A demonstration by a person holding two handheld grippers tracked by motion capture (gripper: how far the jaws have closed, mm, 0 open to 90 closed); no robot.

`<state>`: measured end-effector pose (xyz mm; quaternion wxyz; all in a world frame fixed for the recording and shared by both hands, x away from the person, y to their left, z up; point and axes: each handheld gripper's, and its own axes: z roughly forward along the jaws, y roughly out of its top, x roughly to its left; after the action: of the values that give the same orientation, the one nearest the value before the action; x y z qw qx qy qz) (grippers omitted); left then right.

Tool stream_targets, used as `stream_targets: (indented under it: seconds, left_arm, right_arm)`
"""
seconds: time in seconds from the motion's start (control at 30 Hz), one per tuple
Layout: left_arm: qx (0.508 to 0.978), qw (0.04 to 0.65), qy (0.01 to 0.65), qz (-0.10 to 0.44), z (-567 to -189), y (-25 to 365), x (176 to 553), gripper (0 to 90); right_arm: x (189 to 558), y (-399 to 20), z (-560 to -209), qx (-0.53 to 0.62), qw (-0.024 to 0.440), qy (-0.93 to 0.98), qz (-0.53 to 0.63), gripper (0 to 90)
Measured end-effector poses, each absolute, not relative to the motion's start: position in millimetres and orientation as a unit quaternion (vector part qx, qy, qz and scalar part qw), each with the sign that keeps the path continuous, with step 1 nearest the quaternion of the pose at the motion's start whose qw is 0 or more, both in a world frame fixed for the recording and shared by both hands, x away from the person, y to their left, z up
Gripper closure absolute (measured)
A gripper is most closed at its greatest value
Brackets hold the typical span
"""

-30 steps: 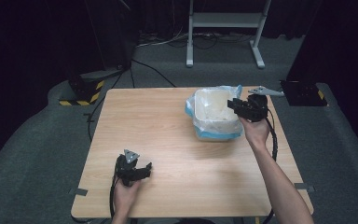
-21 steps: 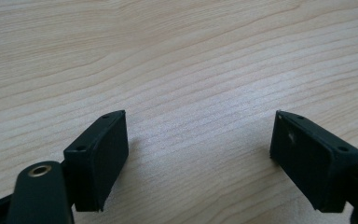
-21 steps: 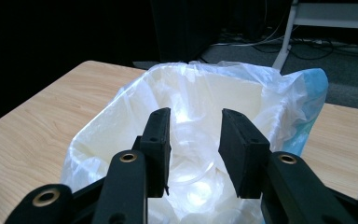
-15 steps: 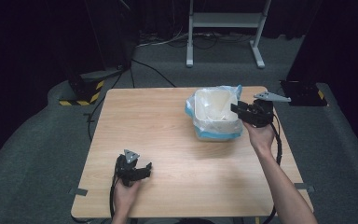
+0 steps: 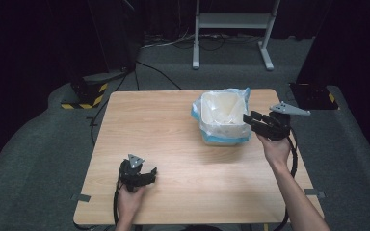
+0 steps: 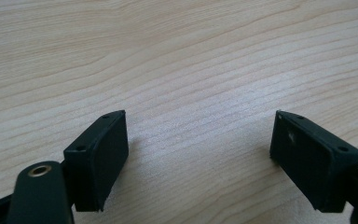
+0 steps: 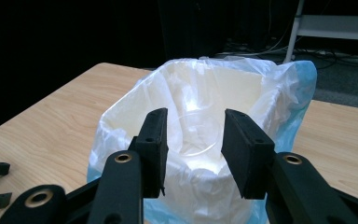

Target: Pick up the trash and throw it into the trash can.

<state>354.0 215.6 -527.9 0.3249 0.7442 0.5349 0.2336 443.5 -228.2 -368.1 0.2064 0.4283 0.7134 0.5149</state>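
A white bin (image 5: 220, 119) lined with a clear, blue-tinged plastic bag stands on the wooden table (image 5: 164, 125) at the back right. My right gripper (image 5: 248, 119) hovers just right of the bin and points at it, level with its rim. Its jaws have just been opening and nothing is between them. Through the right gripper (image 7: 193, 116) I look into the bin (image 7: 214, 88), where a clear round rim shows faintly inside. My left gripper (image 5: 150, 174) rests near the table's front left, open, its jaws (image 6: 200, 114) wide over bare wood.
The table's right edge is close behind my right hand. On the grey floor beyond lie a white stand (image 5: 231, 29), cables, a yellow-and-black striped box (image 5: 84, 96) at the left and a dark box (image 5: 313, 96) at the right.
My right gripper has drawn back from over the bin's right rim, toward the right and the near side. The left gripper has stayed still.
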Motion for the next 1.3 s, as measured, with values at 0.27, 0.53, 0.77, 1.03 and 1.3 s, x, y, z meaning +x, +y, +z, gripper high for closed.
stream_targets:
  seconds: [0.27,0.53,0.77,1.03,1.3]
  left_arm:
    - [0.744,0.325,0.535,0.234,-528,216,354,19.2]
    - [0.744,0.325,0.535,0.234,-528,216,354,19.2]
    - [0.744,0.325,0.535,0.234,-528,216,354,19.1]
    - [0.743,0.326,0.536,0.234,-528,215,354,19.2]
    - [0.743,0.326,0.536,0.234,-528,215,354,19.2]
  right_arm:
    - [429,-236,-369,0.424,0.207,0.713,0.519,59.5]
    - [414,-244,-374,0.424,0.206,0.711,0.521,59.1]
    - [400,-252,-386,0.428,0.212,0.712,0.515,58.9]
    - [390,-254,-412,0.435,0.21,0.724,0.493,58.7]
    - [383,-257,-438,0.45,0.21,0.725,0.477,58.7]
